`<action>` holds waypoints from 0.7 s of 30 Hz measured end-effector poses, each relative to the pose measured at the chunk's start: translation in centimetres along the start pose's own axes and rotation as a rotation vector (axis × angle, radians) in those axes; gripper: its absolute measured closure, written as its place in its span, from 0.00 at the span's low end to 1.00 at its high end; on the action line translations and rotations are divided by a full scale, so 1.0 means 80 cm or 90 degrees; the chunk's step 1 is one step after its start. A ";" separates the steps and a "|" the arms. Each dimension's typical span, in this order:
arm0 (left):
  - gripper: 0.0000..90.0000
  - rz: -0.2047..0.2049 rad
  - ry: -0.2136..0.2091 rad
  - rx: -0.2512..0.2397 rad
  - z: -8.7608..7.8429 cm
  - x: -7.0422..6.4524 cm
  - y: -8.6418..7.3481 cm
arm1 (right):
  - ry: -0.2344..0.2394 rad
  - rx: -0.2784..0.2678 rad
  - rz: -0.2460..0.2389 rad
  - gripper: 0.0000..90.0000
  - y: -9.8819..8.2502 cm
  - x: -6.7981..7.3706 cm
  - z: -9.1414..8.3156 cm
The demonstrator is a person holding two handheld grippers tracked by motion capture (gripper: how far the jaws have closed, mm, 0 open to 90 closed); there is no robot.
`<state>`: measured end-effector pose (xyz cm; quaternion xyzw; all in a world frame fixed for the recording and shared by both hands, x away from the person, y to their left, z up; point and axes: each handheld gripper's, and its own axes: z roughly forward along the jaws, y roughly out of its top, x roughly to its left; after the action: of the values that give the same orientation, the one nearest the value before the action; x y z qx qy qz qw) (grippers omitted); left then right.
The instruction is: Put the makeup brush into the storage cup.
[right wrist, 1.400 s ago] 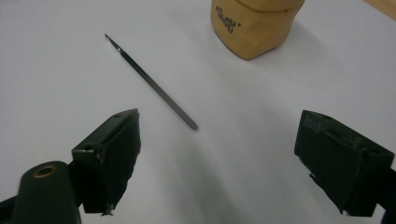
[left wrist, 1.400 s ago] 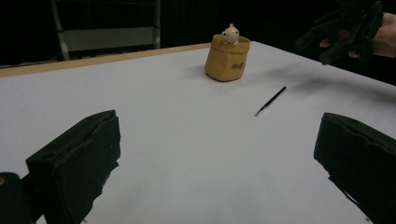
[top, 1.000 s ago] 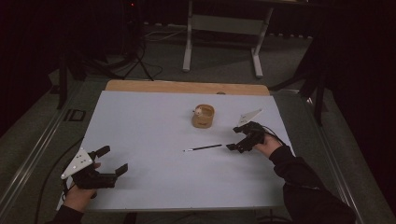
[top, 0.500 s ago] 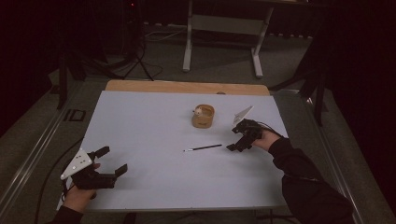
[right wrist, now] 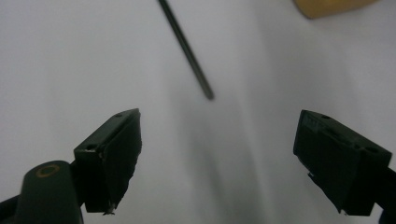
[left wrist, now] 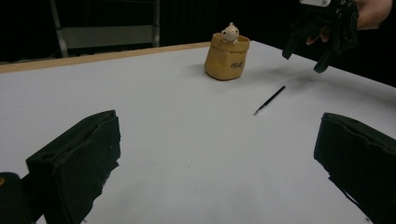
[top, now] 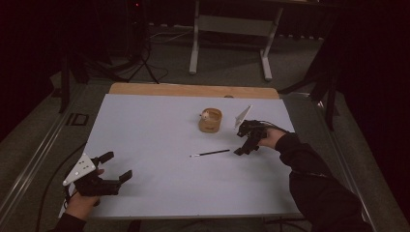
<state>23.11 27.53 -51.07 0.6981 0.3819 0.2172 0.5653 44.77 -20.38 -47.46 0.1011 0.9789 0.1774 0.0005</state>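
Right gripper view: the pen (right wrist: 186,49) runs off the top edge, its tip unseen; the cup (right wrist: 332,6) is cut to 1 corner, and the whole scene is blurred. Left gripper view: lettering on the cup (left wrist: 227,58) is too small to read.

pen (top: 211,153) on table (top: 145,130), pot (top: 211,121) behind it, right gripper (top: 245,145) just right
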 end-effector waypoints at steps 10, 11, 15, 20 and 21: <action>0.01 -0.004 -0.001 -0.002 0.000 0.000 0.000 | 0.005 0.020 -0.007 0.17 0.014 -0.002 0.003; 0.01 -0.005 -0.002 -0.003 0.000 0.001 0.000 | 0.006 0.018 -0.010 0.17 0.015 -0.001 0.005; 0.01 -0.007 -0.003 -0.003 0.000 0.001 -0.001 | 0.011 0.029 -0.031 0.20 0.021 0.003 0.008; 0.01 -0.007 -0.004 -0.002 0.001 0.001 -0.001 | 0.026 0.043 -0.036 0.24 0.028 0.005 0.011; 0.01 -0.008 -0.004 -0.002 0.001 0.001 -0.001 | 0.029 0.054 -0.055 0.25 0.032 0.007 0.012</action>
<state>23.18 27.56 -51.16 0.6956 0.3838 0.2121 0.5691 44.78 -17.56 -47.47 0.0551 0.9888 0.1374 -0.0181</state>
